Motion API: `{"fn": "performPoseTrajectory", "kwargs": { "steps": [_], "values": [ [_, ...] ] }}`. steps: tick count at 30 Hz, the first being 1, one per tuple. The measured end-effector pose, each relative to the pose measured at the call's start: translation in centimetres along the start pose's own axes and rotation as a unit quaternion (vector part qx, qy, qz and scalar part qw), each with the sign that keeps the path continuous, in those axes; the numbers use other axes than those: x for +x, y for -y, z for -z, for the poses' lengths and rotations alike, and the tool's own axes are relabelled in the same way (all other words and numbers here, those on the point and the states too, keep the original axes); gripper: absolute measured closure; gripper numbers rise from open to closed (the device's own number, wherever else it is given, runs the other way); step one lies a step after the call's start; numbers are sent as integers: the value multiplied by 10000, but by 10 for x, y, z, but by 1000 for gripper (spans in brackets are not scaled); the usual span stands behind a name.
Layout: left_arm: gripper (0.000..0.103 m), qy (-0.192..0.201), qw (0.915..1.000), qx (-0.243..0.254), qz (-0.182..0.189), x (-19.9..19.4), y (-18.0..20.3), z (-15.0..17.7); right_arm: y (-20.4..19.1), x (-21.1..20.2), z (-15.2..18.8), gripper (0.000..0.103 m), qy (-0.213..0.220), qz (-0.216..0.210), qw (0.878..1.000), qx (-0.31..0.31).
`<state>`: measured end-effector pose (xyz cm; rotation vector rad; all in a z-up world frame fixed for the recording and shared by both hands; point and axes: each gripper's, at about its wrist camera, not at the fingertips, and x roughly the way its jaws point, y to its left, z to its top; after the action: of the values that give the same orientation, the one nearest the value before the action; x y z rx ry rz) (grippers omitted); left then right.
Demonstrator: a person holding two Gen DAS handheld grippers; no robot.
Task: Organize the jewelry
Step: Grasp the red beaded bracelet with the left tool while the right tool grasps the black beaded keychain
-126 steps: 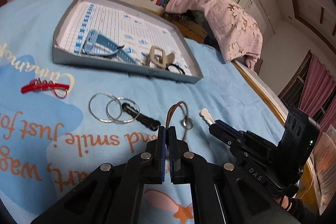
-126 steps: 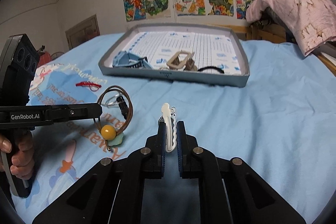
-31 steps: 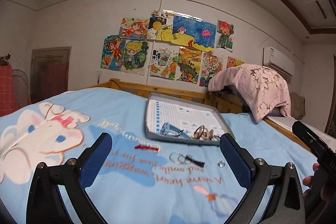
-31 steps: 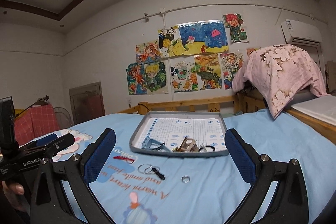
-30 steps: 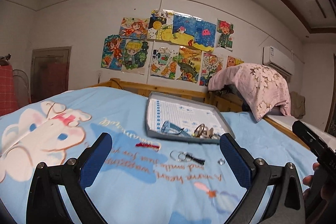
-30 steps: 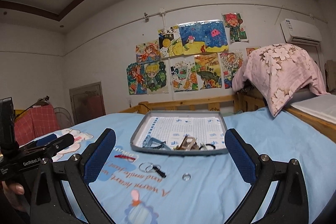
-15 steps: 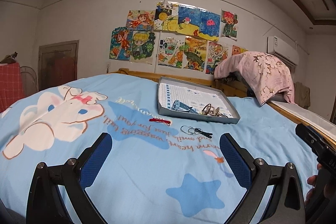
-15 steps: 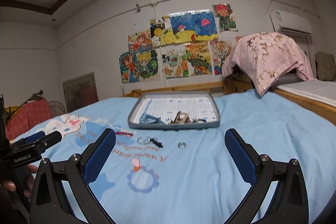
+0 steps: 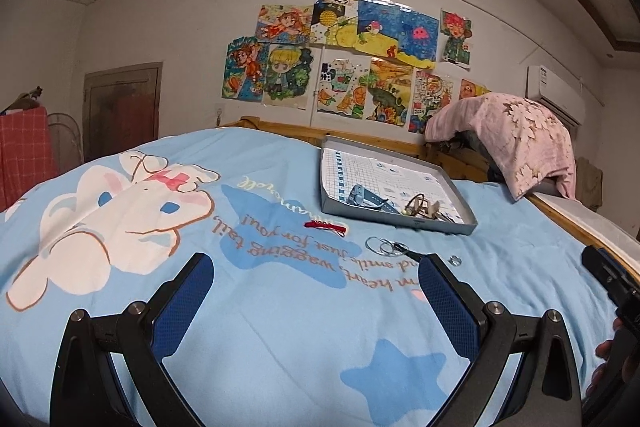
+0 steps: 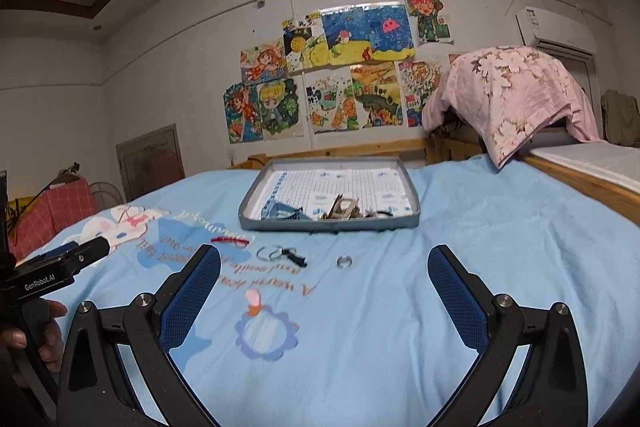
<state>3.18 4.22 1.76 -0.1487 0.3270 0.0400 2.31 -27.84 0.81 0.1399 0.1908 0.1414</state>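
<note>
A grey tray [image 9: 336, 207] [image 10: 328, 225] lies far ahead on the blue bedspread, holding a blue strap [image 9: 370, 201], a beige clip [image 10: 344, 207] and other small pieces. On the bedspread before it lie a red cord [image 9: 325, 225] [image 10: 230, 240], silver hoops with a black piece [image 9: 390, 247] [image 10: 280, 253] and a small ring [image 9: 455, 259] [image 10: 344, 260]. My left gripper [image 9: 314, 287] and right gripper [image 10: 324, 279] are both wide open, empty and well back from the jewelry.
The bedspread [image 9: 260, 307] has a cartoon rabbit [image 9: 120, 203] at left. A wooden bed frame [image 10: 580, 183] and a pink cloth pile [image 10: 508, 99] stand at the right. Drawings [image 10: 332, 67] hang on the back wall. The other hand-held gripper shows at each view's edge.
Both grippers, shut on a necklace and a white clip 4 s ago, are now open and empty. Over the last second both have tilted down and drawn back from the tray.
</note>
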Motion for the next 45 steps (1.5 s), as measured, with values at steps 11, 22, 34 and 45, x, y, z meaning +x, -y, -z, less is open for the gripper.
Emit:
{"fn": "performPoseTrajectory", "kwargs": {
  "steps": [11, 22, 34, 45],
  "values": [
    [0, -65, 9997, 239, -24, 49, -5, -37, 9, 42, -45, 1, 402, 99, 9989, -234],
    [0, -266, 9996, -28, 104, 152, -9, -52, 16, 131, -52, 1, 388, -63, 9992, -37],
    [0, -1064, 9937, -239, 250, 228, -9, -31, 14, 173, -10, 1, -337, 46, 9994, -78],
    [12, -1511, 9865, -25, 625, 258, 1, -14, 11, 205, 13, 4, -1073, -375, 9933, -195]
  ]
}}
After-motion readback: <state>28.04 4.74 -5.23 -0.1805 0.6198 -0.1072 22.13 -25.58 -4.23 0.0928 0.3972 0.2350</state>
